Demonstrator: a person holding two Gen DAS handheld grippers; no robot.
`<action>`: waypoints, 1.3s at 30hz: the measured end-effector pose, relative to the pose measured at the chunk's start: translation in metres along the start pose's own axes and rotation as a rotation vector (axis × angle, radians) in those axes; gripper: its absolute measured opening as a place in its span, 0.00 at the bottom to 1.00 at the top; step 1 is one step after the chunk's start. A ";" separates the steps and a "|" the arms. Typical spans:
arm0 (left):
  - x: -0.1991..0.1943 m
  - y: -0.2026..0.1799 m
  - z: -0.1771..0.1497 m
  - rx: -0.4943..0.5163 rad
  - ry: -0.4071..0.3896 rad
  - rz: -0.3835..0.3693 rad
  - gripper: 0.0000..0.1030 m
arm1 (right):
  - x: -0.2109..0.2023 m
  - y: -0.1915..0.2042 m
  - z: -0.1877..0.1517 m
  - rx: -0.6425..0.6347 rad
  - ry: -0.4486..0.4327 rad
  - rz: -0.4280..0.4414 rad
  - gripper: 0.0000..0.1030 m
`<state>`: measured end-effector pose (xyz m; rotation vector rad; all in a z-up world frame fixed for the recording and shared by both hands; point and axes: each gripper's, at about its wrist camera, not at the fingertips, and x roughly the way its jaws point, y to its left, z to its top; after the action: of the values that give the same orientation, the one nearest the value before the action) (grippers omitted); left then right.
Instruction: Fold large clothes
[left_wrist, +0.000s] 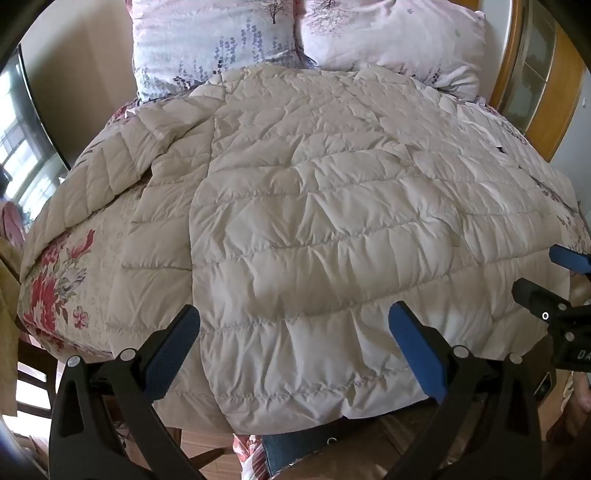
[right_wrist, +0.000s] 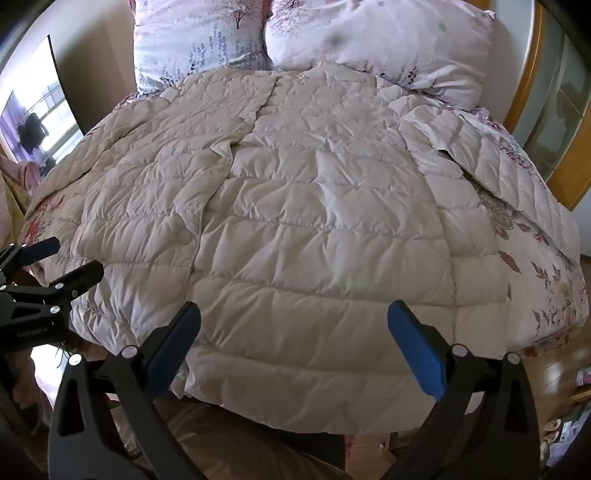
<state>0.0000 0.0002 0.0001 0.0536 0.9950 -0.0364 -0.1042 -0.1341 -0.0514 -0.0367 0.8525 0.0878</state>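
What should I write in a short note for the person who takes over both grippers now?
Left gripper: open, empty, over the near hem of the jacket.
Right gripper: open, empty, over the same hem, further right.
The cream quilted down jacket lies spread flat on the floral bedspread, collar towards the two pillows, sleeves out to the sides.
Done: laid out only. Left: every fold.

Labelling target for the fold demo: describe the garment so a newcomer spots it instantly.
On the floral-sheeted bed, below two lavender-print pillows, lies a cream quilted puffer coat, spread flat with sleeves out. Unlike the patterned bedding, it is plain, stitched in puffy horizontal bands.
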 end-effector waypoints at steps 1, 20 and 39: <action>0.000 0.000 0.000 0.001 0.000 0.001 0.99 | 0.000 0.000 0.000 0.000 0.001 0.000 0.98; 0.000 0.000 0.000 0.001 0.002 0.001 0.99 | 0.001 0.000 -0.001 0.002 0.002 0.006 0.98; 0.000 0.000 0.000 0.001 0.004 0.001 0.99 | 0.000 0.000 -0.001 0.006 0.001 0.010 0.98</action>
<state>0.0001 0.0001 -0.0001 0.0549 0.9989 -0.0361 -0.1050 -0.1345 -0.0519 -0.0271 0.8541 0.0946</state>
